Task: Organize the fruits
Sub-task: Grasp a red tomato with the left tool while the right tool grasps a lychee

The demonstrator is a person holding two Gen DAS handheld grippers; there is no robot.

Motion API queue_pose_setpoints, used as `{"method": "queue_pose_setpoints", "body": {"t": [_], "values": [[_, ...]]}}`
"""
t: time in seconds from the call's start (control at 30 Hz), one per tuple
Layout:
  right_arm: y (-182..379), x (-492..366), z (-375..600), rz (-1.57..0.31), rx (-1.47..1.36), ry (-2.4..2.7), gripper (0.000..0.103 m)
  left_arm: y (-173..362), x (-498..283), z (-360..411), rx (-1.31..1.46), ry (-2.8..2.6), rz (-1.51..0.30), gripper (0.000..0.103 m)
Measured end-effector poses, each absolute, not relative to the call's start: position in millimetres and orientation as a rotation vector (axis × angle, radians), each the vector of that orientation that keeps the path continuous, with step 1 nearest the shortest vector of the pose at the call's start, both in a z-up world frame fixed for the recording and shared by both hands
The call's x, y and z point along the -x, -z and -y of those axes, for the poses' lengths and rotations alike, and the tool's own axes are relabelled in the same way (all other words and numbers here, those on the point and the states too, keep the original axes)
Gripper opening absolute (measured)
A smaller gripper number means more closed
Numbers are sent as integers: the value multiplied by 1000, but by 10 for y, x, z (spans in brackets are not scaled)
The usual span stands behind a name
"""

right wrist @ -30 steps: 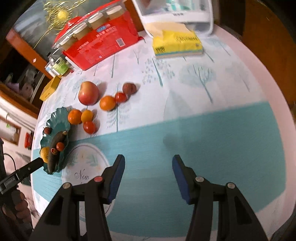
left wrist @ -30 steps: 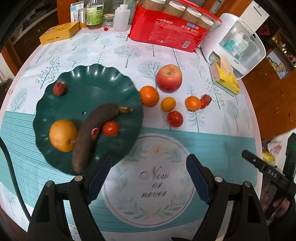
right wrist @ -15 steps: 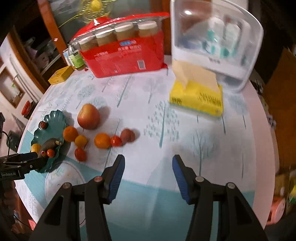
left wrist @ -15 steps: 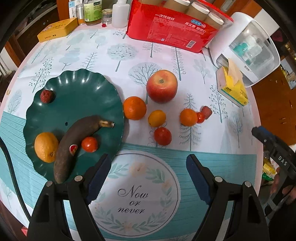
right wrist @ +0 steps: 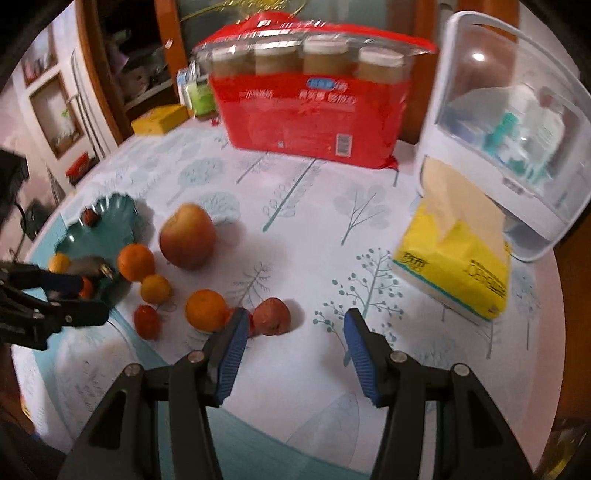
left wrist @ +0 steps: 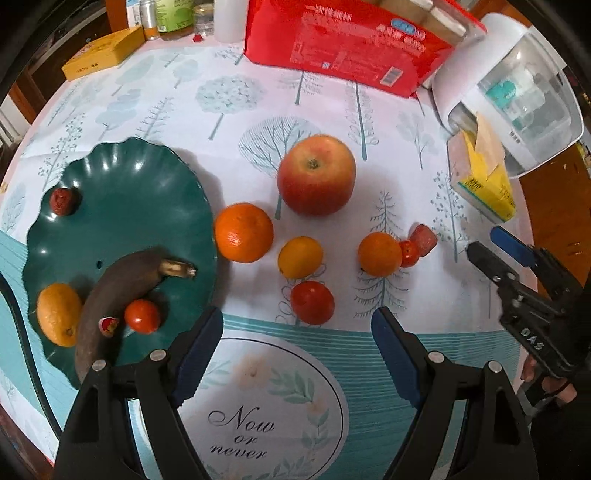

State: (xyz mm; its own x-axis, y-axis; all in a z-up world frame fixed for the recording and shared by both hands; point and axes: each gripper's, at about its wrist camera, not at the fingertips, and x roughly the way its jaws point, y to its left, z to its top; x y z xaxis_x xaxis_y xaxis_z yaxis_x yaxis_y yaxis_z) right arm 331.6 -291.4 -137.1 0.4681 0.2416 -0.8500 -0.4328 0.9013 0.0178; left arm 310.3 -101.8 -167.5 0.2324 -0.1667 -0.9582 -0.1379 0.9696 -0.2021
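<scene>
A green plate (left wrist: 147, 199) on the left holds a dark banana (left wrist: 114, 295), an orange (left wrist: 57, 319), a cherry tomato (left wrist: 142, 316) and a red date (left wrist: 63, 201). Loose on the cloth lie an apple (left wrist: 316, 174), a large orange (left wrist: 243, 232), a small orange (left wrist: 300, 257), a tomato (left wrist: 312, 302), another orange (left wrist: 379, 254), a small tomato (left wrist: 409, 253) and a red date (left wrist: 424, 238). My left gripper (left wrist: 295, 332) is open, just short of the tomato. My right gripper (right wrist: 293, 328) is open, close to the date (right wrist: 272, 316), and shows in the left wrist view (left wrist: 495, 245).
A red pack of paper cups (left wrist: 343, 48), a white plastic box (left wrist: 517, 96) and a yellow tissue pack (left wrist: 484, 181) stand at the back right. A yellow box (left wrist: 99, 57) and bottles (left wrist: 173, 14) stand at the back left. The table edge runs right of the tissue pack.
Both grippers have moved forward toward the loose fruit. The right gripper has come down low near the date. Both stay open.
</scene>
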Motion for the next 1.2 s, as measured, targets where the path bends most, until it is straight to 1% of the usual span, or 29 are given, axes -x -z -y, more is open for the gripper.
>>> {"method": "queue_pose_setpoints", "body": {"t": [0.1, 0.27, 0.3, 0.5, 0.67, 0.73, 0.83, 1.1, 1.2], "values": [[1534, -3348, 2874, -1018, 220, -442, 54, 1793, -3119, 1064, 269, 23, -1359, 76], [1727, -3383, 2830, -1022, 216, -462, 54, 1956, -3176, 1147, 270, 37, -1381, 62], [1763, -3389, 2814, -1023, 227, -461, 54, 1980, -3188, 1160, 266, 36, -1384, 58], [1869, -3442, 2796, -1024, 220, -473, 53, 2092, -3226, 1191, 282, 46, -1396, 45], [1876, -3474, 2799, -1014, 208, -482, 53, 2140, -3259, 1202, 290, 57, -1395, 38], [1884, -3493, 2805, -1018, 189, -485, 53, 2177, -3271, 1214, 298, 61, -1397, 33], [1906, -3551, 2848, -1043, 114, -493, 53, 2206, -3279, 1207, 313, 65, -1393, 33], [1971, -3637, 2931, -1093, -72, -551, 32, 2227, -3301, 1188, 338, 83, -1375, 33], [1979, -3645, 2924, -1097, -90, -557, 31, 2230, -3305, 1169, 345, 89, -1369, 32]]}}
